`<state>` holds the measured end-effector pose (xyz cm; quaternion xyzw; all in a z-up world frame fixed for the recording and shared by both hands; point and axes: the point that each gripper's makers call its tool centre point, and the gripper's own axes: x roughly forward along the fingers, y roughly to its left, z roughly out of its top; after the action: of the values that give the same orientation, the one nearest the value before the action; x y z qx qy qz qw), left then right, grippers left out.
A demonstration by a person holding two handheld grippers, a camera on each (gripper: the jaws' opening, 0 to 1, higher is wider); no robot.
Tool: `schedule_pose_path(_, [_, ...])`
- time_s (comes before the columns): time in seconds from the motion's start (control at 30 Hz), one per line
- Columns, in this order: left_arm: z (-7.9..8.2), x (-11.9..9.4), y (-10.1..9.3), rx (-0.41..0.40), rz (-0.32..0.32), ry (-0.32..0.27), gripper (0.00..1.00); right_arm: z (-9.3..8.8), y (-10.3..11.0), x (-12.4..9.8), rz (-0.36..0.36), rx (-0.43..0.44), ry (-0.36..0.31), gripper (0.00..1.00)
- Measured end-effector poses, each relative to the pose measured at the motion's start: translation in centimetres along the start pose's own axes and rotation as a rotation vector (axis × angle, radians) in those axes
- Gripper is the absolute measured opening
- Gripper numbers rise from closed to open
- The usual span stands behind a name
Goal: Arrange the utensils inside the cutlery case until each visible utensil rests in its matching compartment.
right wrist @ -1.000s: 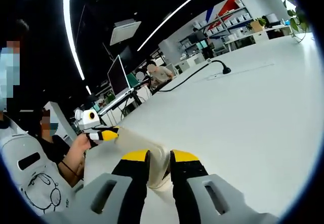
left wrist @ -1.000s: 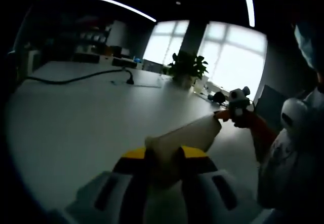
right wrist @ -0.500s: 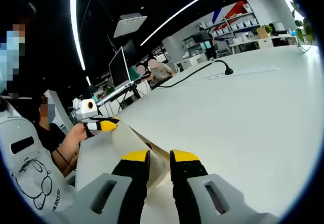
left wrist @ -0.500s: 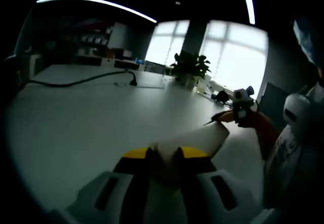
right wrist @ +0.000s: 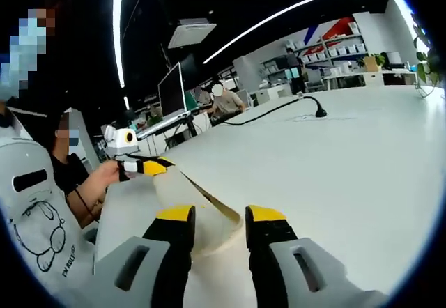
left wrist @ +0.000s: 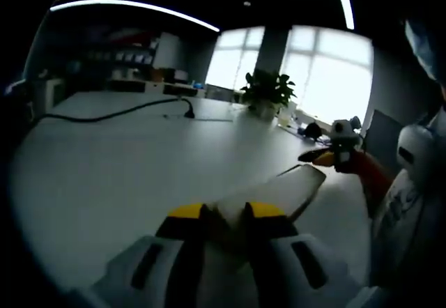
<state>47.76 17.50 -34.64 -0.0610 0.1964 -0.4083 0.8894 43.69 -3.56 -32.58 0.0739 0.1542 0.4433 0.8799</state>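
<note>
Both tools, left tool [left wrist: 223, 214] and right tool [right wrist: 219, 217], grip the case [right wrist: 188, 203] above the table [left wrist: 104, 162]; utensils unseen, sorting seemingly unstarted.

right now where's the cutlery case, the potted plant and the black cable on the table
cutlery case [left wrist: 296, 185]: left gripper view, on its pale flat side
potted plant [left wrist: 267, 90]: left gripper view, on its leaves
black cable [left wrist: 104, 116]: left gripper view, mid-run on the table

Cutlery case [left wrist: 279, 193]: pale cream, flat, elongated, held raised above the white desk [left wrist: 104, 162]. In the left gripper view it runs from 6 toward 3 o'clock; in the right gripper view [right wrist: 188, 207], from 6 toward 9 o'clock. Contents not discernible.
</note>
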Motion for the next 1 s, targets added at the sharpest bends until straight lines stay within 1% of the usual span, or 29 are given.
schedule_pose_path(0.03, [0.0, 0.0, 0.0, -0.001, 0.001, -0.001, 0.24, -0.1, 0.2, -0.2, 0.013, -0.013, 0.003, 0.47])
schedule_pose_path(0.07, [0.0, 0.0, 0.0, -0.001, 0.002, -0.001, 0.24, -0.4, 0.6, -0.6, 0.031, -0.056, 0.022, 0.53])
schedule_pose_path(0.1, [0.0, 0.0, 0.0, -0.001, 0.002, -0.001, 0.24, -0.9, 0.7, -0.7, 0.034, -0.104, 0.049, 0.58])
schedule_pose_path(0.13, [0.1, 0.0, 0.0, -0.001, 0.001, -0.001, 0.24, -1.5, 0.8, -0.8, 0.037, -0.181, 0.088, 0.61])
schedule_pose_path(0.2, [0.1, -0.1, 0.0, 0.001, 0.002, -0.001, 0.24, -2.9, 0.9, -0.8, 0.044, -0.311, 0.177, 0.61])
schedule_pose_path(0.23, [0.1, 0.0, 0.1, 0.000, 0.002, -0.001, 0.24, -3.4, 1.0, -0.8, 0.050, -0.359, 0.208, 0.61])
schedule_pose_path(0.3, [0.1, -0.1, 0.0, 0.000, 0.002, -0.001, 0.24, -3.9, 1.5, -0.5, 0.079, -0.402, 0.235, 0.61])
schedule_pose_path(0.37, [0.1, -0.1, -0.1, 0.001, 0.002, 0.000, 0.24, -3.9, 1.4, 0.0, 0.079, -0.388, 0.224, 0.58])
schedule_pose_path(0.47, [0.1, -0.2, -0.1, 0.005, 0.002, 0.001, 0.24, -3.5, 0.6, 0.0, 0.060, -0.385, 0.212, 0.49])
schedule_pose_path(0.5, [0.1, -0.2, -0.1, 0.006, 0.001, 0.002, 0.24, -3.4, 0.3, 0.0, 0.060, -0.373, 0.198, 0.47])
schedule_pose_path(0.63, [0.1, -0.4, -0.1, 0.005, -0.002, 0.005, 0.24, -3.4, 0.2, 0.0, 0.070, -0.358, 0.177, 0.43])
schedule_pose_path(0.67, [0.1, -0.4, -0.1, 0.004, -0.002, 0.005, 0.24, -3.4, 0.2, 0.0, 0.065, -0.361, 0.175, 0.40])
schedule_pose_path(1.0, [0.0, -0.6, -0.3, -0.011, -0.017, 0.011, 0.24, -3.3, 0.2, -0.4, 0.065, -0.371, 0.170, 0.38])
